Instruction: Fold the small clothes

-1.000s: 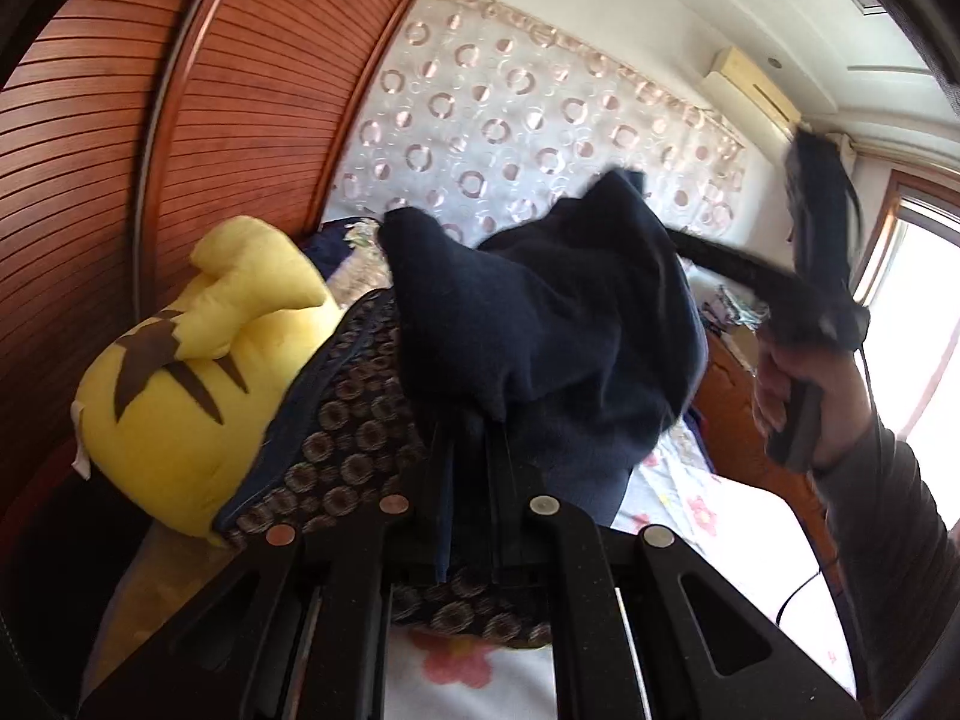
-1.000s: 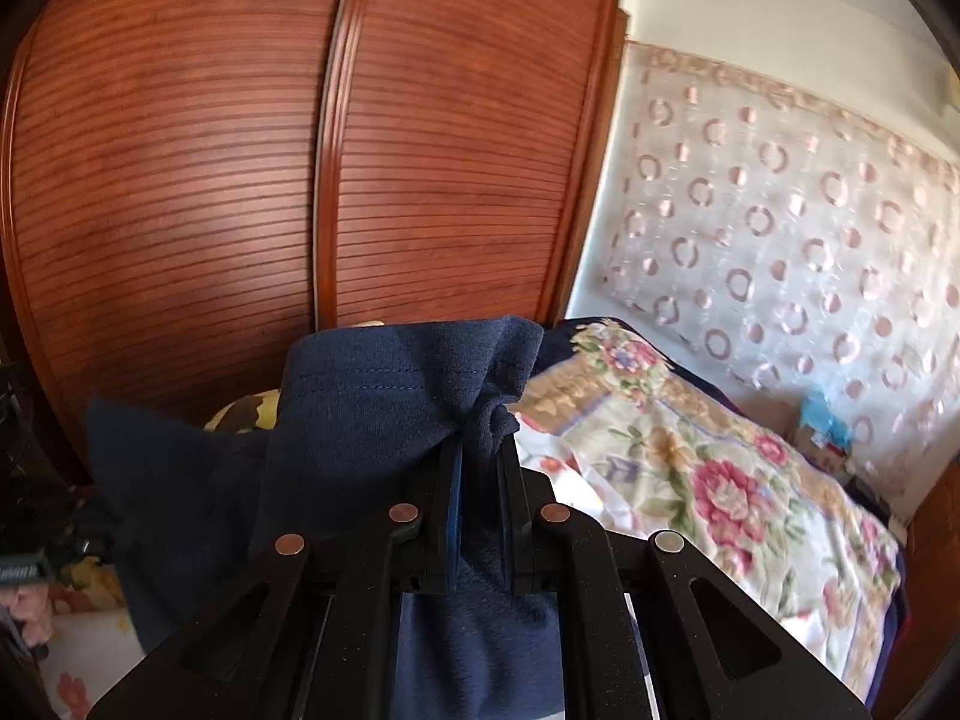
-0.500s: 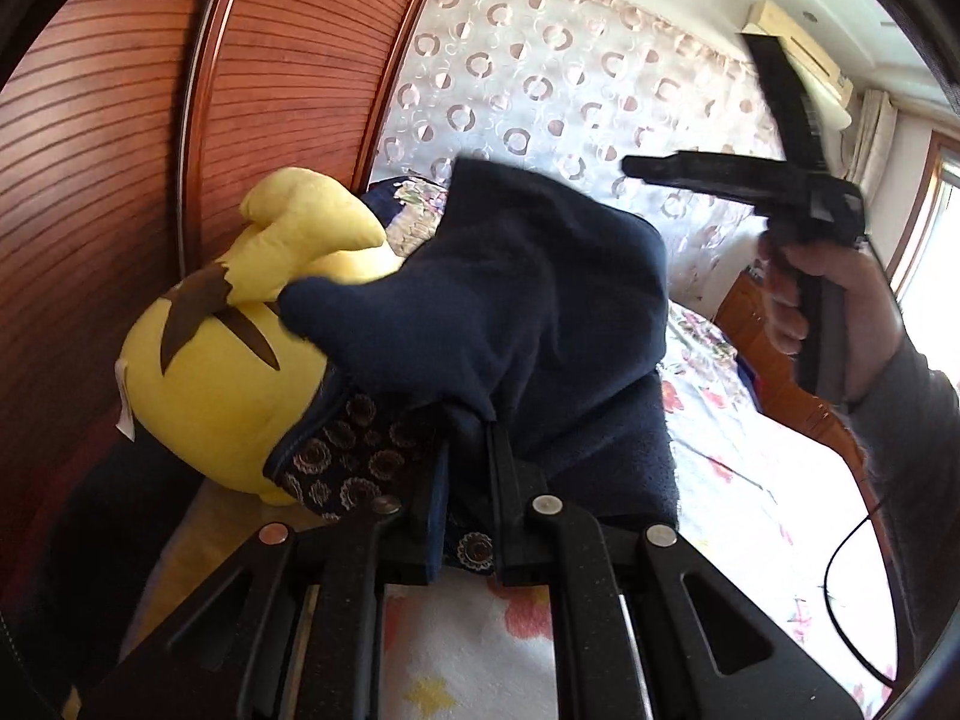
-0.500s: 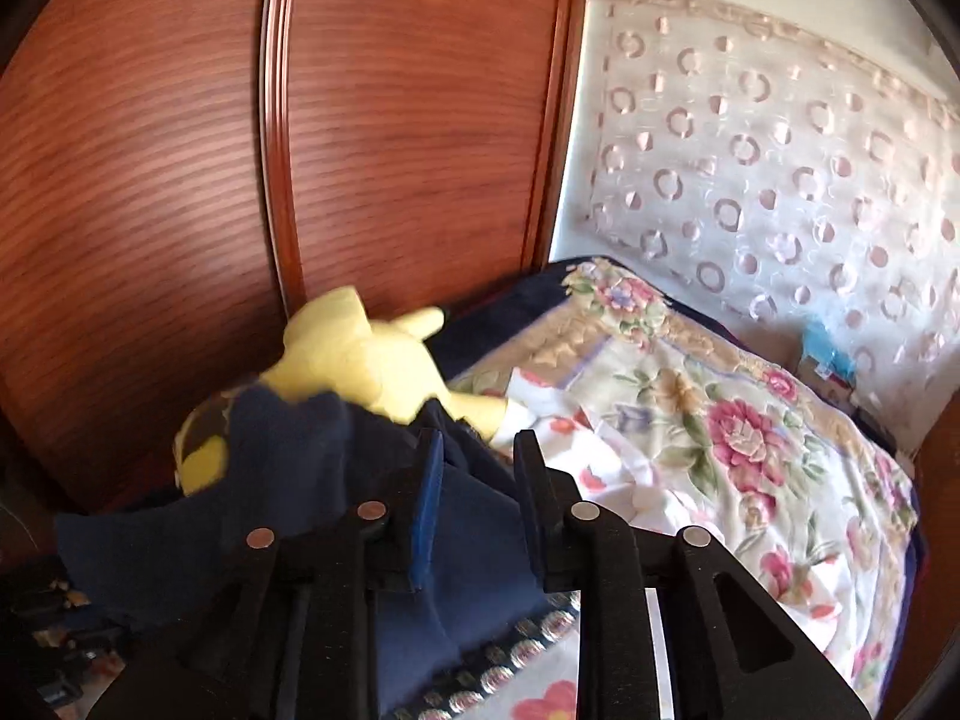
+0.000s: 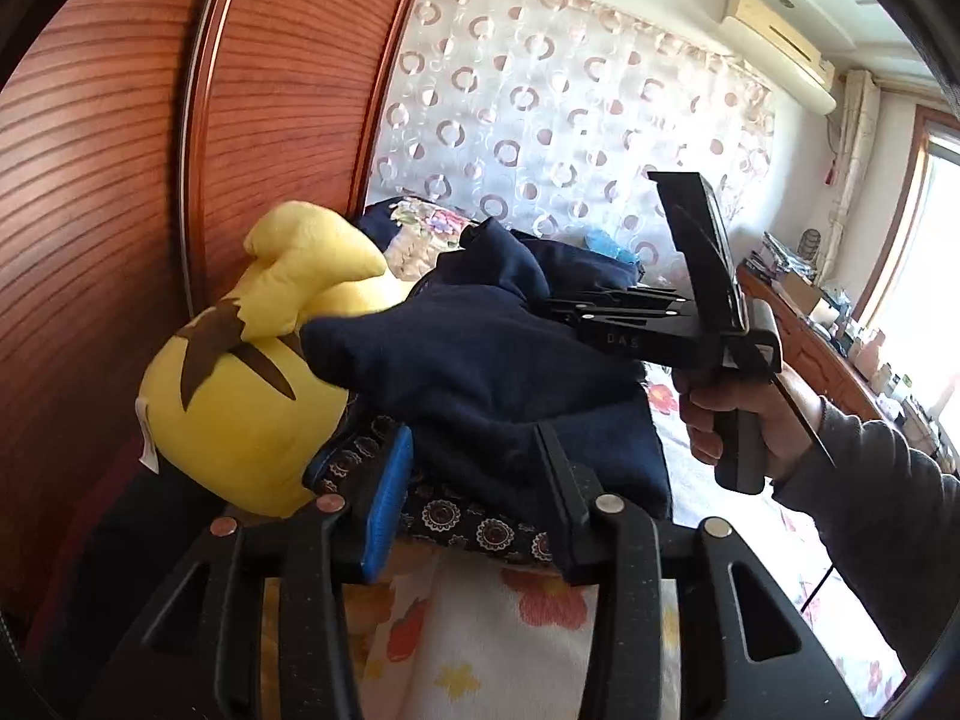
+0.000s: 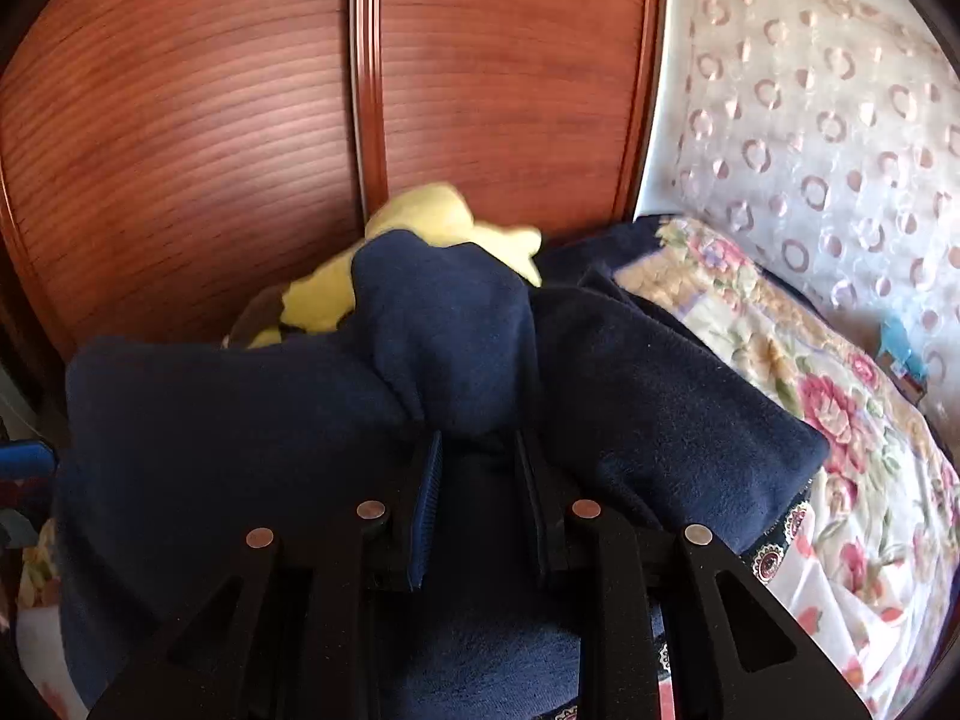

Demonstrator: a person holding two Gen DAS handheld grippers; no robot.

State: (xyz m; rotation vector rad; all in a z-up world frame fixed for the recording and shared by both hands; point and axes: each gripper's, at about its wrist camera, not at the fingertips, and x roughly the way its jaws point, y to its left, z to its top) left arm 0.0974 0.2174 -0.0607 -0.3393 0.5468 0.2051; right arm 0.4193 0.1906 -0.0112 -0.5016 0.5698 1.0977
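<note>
The navy garment (image 5: 480,372) is lying bunched on the bed (image 5: 522,618), against the yellow plush toy (image 5: 240,396). The left claw (image 5: 474,492) is opening, cloth between its released pads. Only the left view is showing the person's hand (image 5: 744,420) — the right claw (image 6: 477,480) is standing parted around a fold, not pinching.

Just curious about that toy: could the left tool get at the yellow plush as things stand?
Probably yes. The yellow plush lies just left of the left tool, its near side bare. Only the navy garment drapes over its right edge, and the tool's jaws, opening now, have that cloth between them.
</note>
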